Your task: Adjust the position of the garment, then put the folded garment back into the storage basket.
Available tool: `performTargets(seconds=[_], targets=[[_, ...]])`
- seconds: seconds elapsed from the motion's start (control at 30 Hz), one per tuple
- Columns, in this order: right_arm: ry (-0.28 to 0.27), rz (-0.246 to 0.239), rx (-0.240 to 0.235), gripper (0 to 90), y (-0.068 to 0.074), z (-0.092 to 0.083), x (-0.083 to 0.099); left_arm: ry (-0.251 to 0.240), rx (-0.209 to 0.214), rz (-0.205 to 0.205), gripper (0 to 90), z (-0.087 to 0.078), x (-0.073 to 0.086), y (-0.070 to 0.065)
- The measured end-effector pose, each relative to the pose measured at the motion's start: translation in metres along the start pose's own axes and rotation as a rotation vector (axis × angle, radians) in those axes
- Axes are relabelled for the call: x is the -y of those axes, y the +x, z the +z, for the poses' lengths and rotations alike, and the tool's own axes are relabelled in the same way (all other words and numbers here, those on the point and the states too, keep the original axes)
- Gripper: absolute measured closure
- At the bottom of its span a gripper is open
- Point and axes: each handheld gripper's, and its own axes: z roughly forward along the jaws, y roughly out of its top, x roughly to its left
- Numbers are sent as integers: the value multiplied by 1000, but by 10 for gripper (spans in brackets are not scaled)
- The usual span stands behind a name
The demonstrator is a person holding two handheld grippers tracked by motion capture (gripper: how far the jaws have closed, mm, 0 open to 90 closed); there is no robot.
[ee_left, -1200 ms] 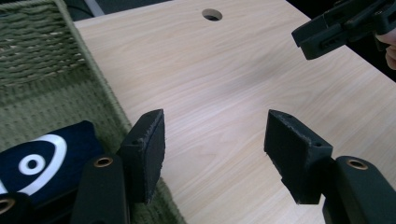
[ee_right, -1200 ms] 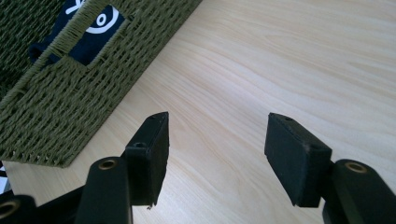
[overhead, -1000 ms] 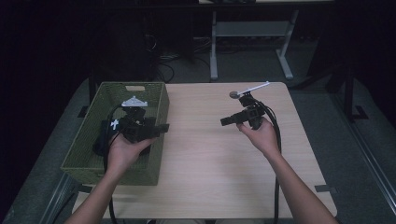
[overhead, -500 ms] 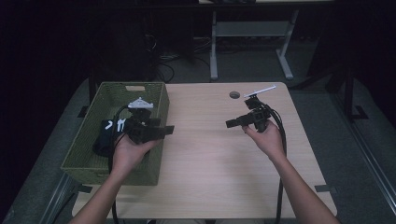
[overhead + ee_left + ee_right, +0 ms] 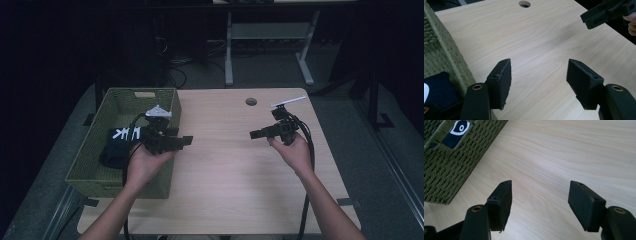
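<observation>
Bare wood of the surface (image 5: 235,165) is seen between the two grippers, which are held well apart. The left gripper (image 5: 186,140) is held at the green woven basket's (image 5: 90,157) right rim, jaws wide, nothing between them. The right gripper (image 5: 254,134) has just been opening, empty. A dark folded cloth (image 5: 120,145) with white marks lies inside the basket.

Both forearms are bare, no sleeves in sight. Each gripper (image 5: 187,140) (image 5: 253,134) is black, its squared fingers (image 5: 501,80) faced with rough dark pads, brass-ringed holes at six o'clock, a black cable (image 5: 310,150) trailing, a grey three-cornered plate (image 5: 158,112) on top.
</observation>
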Motion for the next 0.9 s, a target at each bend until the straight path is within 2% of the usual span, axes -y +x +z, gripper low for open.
performTargets(seconds=[0.6, 0.9], targets=[[3, 16, 7, 346, -11, -3, 13, 7, 17, 0, 364, 8, 0, -4], [8, 41, 11, 341, -22, -5, 26, 16, 34, -1, 356, 21, 1, -12]])
